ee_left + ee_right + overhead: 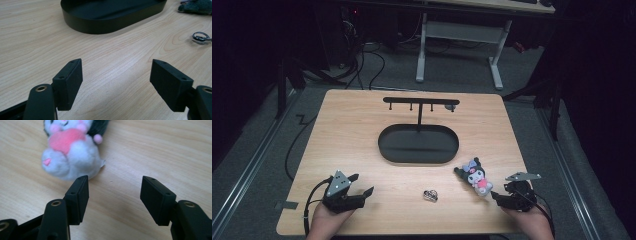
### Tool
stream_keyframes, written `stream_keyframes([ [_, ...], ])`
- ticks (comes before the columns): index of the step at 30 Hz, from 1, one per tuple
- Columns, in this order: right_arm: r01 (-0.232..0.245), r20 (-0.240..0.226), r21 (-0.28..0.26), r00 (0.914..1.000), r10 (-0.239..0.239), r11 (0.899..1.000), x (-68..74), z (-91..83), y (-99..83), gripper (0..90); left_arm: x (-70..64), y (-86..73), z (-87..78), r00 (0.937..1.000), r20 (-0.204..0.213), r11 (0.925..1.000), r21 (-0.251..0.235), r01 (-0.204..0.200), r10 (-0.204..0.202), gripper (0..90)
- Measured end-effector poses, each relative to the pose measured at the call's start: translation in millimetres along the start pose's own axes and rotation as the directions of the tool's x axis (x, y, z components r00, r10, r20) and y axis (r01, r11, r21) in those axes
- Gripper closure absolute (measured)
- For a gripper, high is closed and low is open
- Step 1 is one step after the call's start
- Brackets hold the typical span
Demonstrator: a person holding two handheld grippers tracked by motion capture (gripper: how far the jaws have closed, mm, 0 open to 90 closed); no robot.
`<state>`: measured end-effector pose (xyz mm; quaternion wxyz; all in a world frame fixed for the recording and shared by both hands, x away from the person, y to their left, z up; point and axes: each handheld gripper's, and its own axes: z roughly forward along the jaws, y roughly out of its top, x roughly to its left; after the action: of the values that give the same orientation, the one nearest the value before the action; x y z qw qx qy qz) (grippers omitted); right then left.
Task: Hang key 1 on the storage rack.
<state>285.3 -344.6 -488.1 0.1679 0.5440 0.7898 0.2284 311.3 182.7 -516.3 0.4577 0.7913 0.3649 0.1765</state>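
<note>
Right hand-held gripper: jaws apart, nothing between them, low over the bench at its near right corner. Plush lies just beyond its left jaw, not touching. Left hand-held gripper: jaws apart, near left. Keyring between the two. Farther: black tray with hook stand.

You have one plush toy, one key ring, one black stand and two grippers.
</note>
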Motion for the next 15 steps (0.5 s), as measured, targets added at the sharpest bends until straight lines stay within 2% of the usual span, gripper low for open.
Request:
stream_keyframes([
  [1, 0.014, -0.005, 0.035, 0.9999, -0.014, 0.999, 3.0, 0.3, 2.0, 39.0, -0.2, 0.0, -0.5, 1.0, 0.001, 1.0, 0.001, -0.002, 0.002, 26.9],
  [2, 0.014, -0.005, 0.035, 0.9999, -0.014, 0.999, 3.0, 0.3, 2.0, 39.0, -0.1, -0.2, -0.7, 1.0, 0.002, 1.0, 0.002, -0.003, 0.003, 26.9],
  [3, 0.035, 0.0, 0.066, 0.9994, -0.035, 0.997, 4.8, -0.1, 4.0, 38.6, 0.2, -0.5, -0.8, 1.0, 0.004, 1.0, 0.003, -0.004, 0.004, 26.9],
  [6, 0.049, -0.008, 0.105, 0.9988, -0.048, 0.993, 5.8, -0.5, 6.1, 37.2, 1.4, -0.9, -0.6, 1.0, 0.004, 1.0, 0.004, 0.002, -0.002, 27.0],
  [9, 0.076, -0.028, 0.161, 0.997, -0.073, 0.984, 7.8, -0.3, 9.2, 35.3, 1.6, -1.3, 0.1, 1.0, 0.009, 1.0, 0.007, 0.002, -0.002, 27.0],
  [10, 0.076, -0.028, 0.161, 0.997, -0.073, 0.984, 7.8, -0.3, 9.2, 35.3, 1.6, -1.3, 0.1, 1.0, 0.009, 1.0, 0.007, 0.002, -0.002, 27.0],
  [11, 0.086, -0.032, 0.19, 0.9962, -0.081, 0.978, 9.3, -0.8, 12.1, 33.9, 1.0, -1.5, 1.0, 0.9999, 0.015, 0.9999, 0.011, 0.0, 0.0, 27.0],
  [12, 0.086, -0.032, 0.19, 0.9962, -0.081, 0.978, 9.3, -0.8, 12.1, 33.9, 1.0, -1.5, 1.0, 0.9999, 0.015, 0.9999, 0.011, 0.0, 0.0, 26.9],
  [15, 0.109, -0.051, 0.235, 0.9937, -0.1, 0.966, 12.8, -1.7, 18.0, 32.2, -0.5, -1.8, 2.5, 0.9998, 0.019, 0.9998, 0.019, -0.008, 0.008, 26.3],
])
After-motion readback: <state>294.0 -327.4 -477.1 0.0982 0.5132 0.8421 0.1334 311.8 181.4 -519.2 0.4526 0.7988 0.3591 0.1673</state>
